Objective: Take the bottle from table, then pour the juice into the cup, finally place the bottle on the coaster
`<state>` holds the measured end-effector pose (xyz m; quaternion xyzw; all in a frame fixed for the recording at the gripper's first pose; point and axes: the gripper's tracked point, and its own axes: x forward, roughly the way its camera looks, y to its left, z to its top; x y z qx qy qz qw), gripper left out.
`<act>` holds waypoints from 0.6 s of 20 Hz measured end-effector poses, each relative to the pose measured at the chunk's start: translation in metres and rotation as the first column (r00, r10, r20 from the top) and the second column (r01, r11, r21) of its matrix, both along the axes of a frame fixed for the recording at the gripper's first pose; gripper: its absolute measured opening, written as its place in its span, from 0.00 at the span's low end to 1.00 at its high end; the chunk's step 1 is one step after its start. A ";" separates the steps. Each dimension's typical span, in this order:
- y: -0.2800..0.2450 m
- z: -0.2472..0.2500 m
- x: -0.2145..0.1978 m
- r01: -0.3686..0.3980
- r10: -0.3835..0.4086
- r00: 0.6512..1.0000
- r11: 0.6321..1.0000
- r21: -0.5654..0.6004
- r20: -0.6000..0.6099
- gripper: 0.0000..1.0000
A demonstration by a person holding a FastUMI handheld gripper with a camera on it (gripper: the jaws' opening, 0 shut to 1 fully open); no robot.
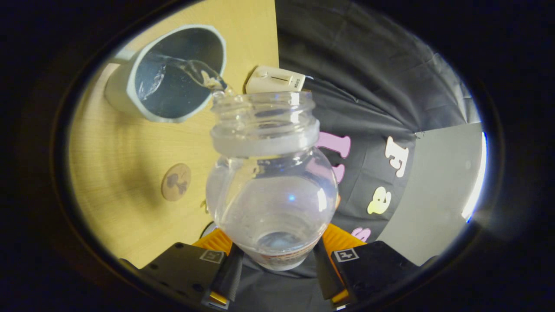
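- As the tongs [277, 260] squeeze the bottle [272, 190] near its bottom, one finger on each side, the bottle is tipped over.
- The bottle looks like thin, clear plastic, so it may be light, smooth and easy to squash; holding it low by the label seems best.
- I cannot read the label.
- Clear juice [204, 74] runs from the open top into the cup [173, 71] on the table [121, 173].
- The round coaster [176, 182] lies near the cup.
- A small white box [275, 80] sits beyond the bottle; its writing is too tiny to read.

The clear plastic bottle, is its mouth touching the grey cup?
Apart. The gripper view shows the clear plastic bottle tipped, liquid arcing across an open gap from its mouth into the grey cup.
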<state>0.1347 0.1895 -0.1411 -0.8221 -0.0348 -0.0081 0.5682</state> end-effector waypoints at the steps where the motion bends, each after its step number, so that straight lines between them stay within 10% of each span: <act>1: 0.002 0.001 0.000 -0.006 0.006 1.000 1.000 -0.008 0.003 0.77; 12: 0.017 0.010 -0.001 -0.065 0.068 0.997 0.993 -0.100 0.027 0.77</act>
